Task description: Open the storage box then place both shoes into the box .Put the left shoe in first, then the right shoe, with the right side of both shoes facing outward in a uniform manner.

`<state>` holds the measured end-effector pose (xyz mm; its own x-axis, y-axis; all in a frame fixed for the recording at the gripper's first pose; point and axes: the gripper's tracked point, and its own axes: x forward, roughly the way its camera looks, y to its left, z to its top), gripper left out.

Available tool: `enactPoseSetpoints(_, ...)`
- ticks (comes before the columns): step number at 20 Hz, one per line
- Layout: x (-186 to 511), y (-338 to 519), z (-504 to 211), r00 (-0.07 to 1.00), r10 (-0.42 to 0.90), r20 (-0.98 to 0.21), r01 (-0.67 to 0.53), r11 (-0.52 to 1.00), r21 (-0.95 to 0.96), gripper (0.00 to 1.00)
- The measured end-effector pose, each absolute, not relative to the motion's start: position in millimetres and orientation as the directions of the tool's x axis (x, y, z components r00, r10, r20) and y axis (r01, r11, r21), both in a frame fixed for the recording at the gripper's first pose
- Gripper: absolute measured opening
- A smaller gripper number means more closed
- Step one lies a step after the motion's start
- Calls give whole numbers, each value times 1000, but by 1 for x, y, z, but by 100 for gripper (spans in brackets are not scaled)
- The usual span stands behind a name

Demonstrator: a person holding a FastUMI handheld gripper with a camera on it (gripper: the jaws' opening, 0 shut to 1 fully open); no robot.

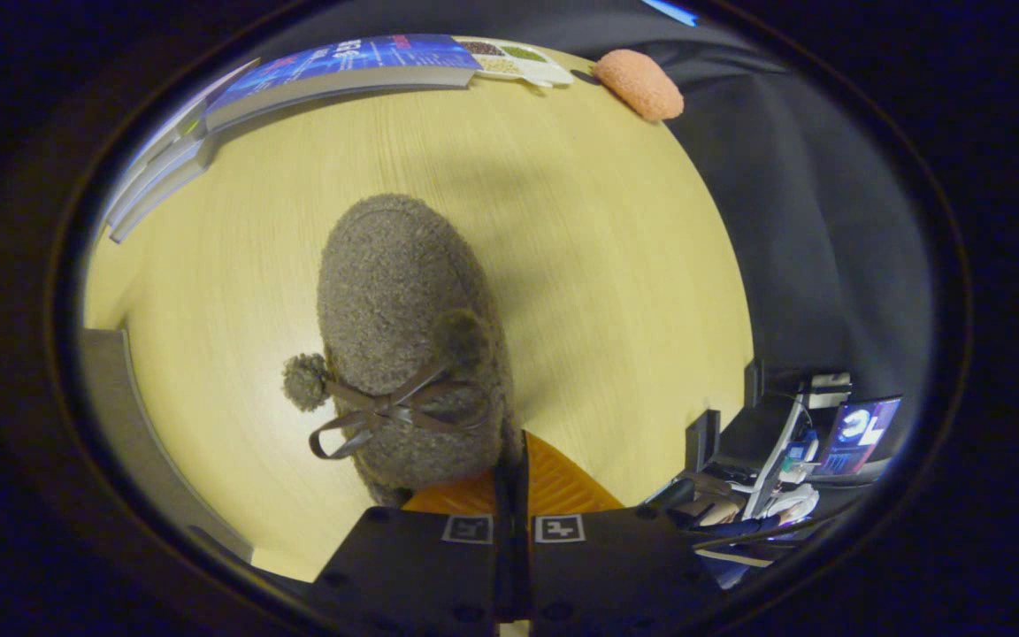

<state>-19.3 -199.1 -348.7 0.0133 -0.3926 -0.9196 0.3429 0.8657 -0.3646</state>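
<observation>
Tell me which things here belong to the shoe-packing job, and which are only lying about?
For the job:
- fuzzy grey-brown shoe with ribbon bow and pompoms, hanging over the table
- gripper, jaws closed on the shoe's rear edge

Lying about:
- fluffy orange slipper
- white divided tray of grains
- blue printed board
- pale wooden table

gripper (pixel 514 473): two broad flat finger bodies, matte
finger pads (pixel 563 487): ridged in a chevron pattern, tapering to points
markings: one square black-and-white tag on each finger body
screws: dark round heads along the finger bodies
fingers: closed together
</observation>
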Motion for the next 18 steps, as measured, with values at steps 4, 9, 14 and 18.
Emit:
enactPoseSetpoints(4,-31,-204,-296,4,-538,-843,305,804,-511,3)
enactPoseSetpoints(9,-25,-176,-215,28,-645,-764,342,724,-599,3)
enactPoseSetpoints(14,-10,-97,-167,121,-582,-804,422,763,-489,3)
enactPoseSetpoints(18,-8,-37,-131,150,-558,-816,412,785,-462,3)
